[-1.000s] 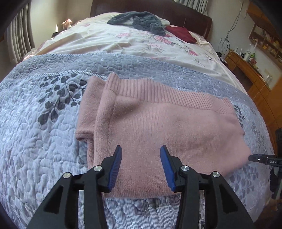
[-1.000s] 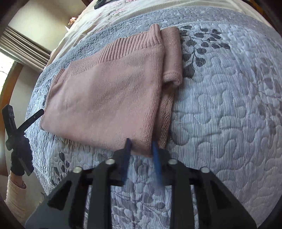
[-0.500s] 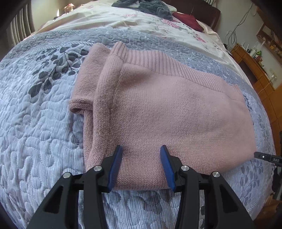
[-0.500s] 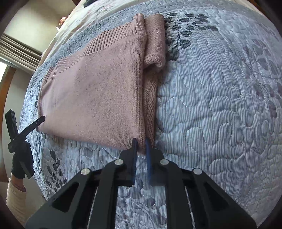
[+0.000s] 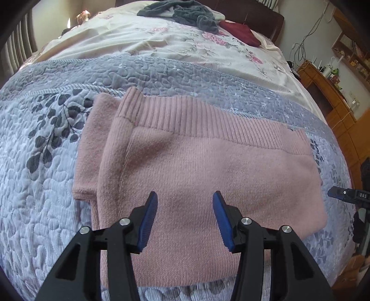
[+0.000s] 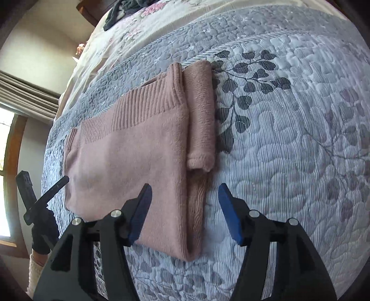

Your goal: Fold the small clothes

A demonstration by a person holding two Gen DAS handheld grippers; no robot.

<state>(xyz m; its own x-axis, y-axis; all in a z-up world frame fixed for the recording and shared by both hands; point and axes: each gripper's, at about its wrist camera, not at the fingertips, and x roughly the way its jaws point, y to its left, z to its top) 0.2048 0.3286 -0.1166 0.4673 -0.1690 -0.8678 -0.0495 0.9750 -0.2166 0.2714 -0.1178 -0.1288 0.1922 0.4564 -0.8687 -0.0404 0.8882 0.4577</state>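
A pink knit sweater (image 5: 196,176) lies folded flat on a grey quilted bedspread (image 5: 34,208), ribbed hem at the far edge, a sleeve folded along its left side. My left gripper (image 5: 185,220) hovers open over the sweater's near part, nothing between its blue pads. In the right wrist view the same sweater (image 6: 124,157) lies left of centre with its folded sleeve (image 6: 201,120) on the right. My right gripper (image 6: 185,213) stands open above the sweater's near right edge, holding nothing.
Beyond the quilt (image 6: 289,162) lies a floral sheet (image 5: 161,39) with a dark grey garment (image 5: 180,11) and a maroon one (image 5: 240,32). A wooden cabinet (image 5: 333,99) stands to the right. A gloved hand (image 6: 44,233) holds the other gripper at the bed's edge.
My right gripper was shut on the sweater's near corner; it has let go, opened wide and risen. The left gripper pulled back a little, still open.
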